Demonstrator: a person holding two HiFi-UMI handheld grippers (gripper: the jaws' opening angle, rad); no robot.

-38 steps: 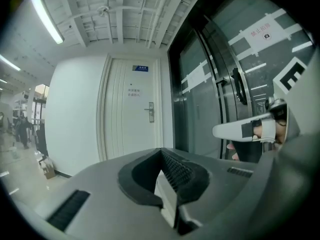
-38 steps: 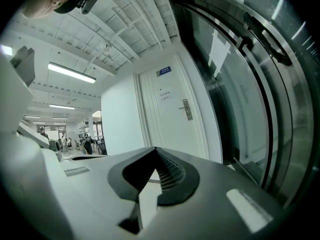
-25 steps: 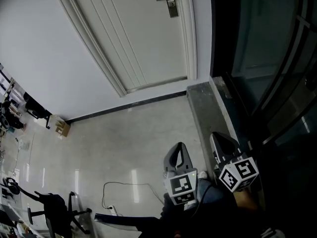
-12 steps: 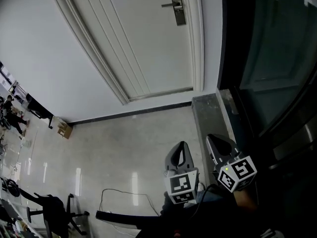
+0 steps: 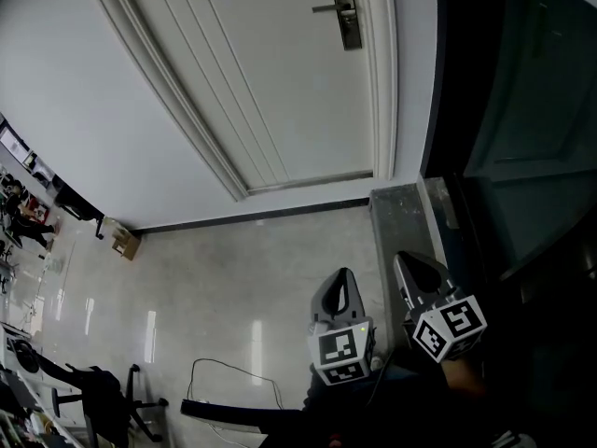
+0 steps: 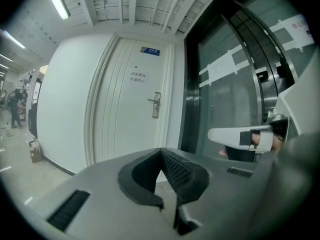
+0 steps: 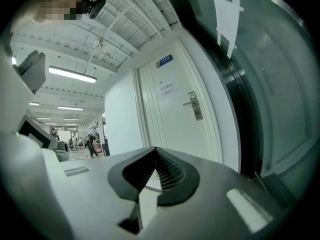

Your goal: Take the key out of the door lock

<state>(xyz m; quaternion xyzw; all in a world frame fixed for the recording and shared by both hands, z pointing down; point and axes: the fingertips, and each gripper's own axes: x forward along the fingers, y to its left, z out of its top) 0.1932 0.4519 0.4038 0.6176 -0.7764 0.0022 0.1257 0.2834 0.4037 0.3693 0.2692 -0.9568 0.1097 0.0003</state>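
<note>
A white door [image 5: 270, 73] stands shut ahead, with a metal lever handle and lock plate [image 5: 346, 9] near its right edge. The lock also shows in the left gripper view [image 6: 156, 105] and the right gripper view [image 7: 194, 105]. No key can be made out at this distance. My left gripper [image 5: 341, 278] and right gripper [image 5: 408, 261] are held low, side by side, far short of the door. Both point toward it. The left gripper's [image 6: 161, 151] jaws meet with nothing between them, and so do the right gripper's [image 7: 155, 150].
A dark-framed glass partition [image 5: 522, 110] runs along the right, with a grey stone sill [image 5: 401, 222] at its foot. A small cardboard box [image 5: 122, 241] sits by the wall at left. A cable [image 5: 233, 371] and an office chair [image 5: 93, 395] lie behind me on the glossy floor.
The door and its lock have slid right and down in the head view. Both grippers keep the same low place, still shut.
</note>
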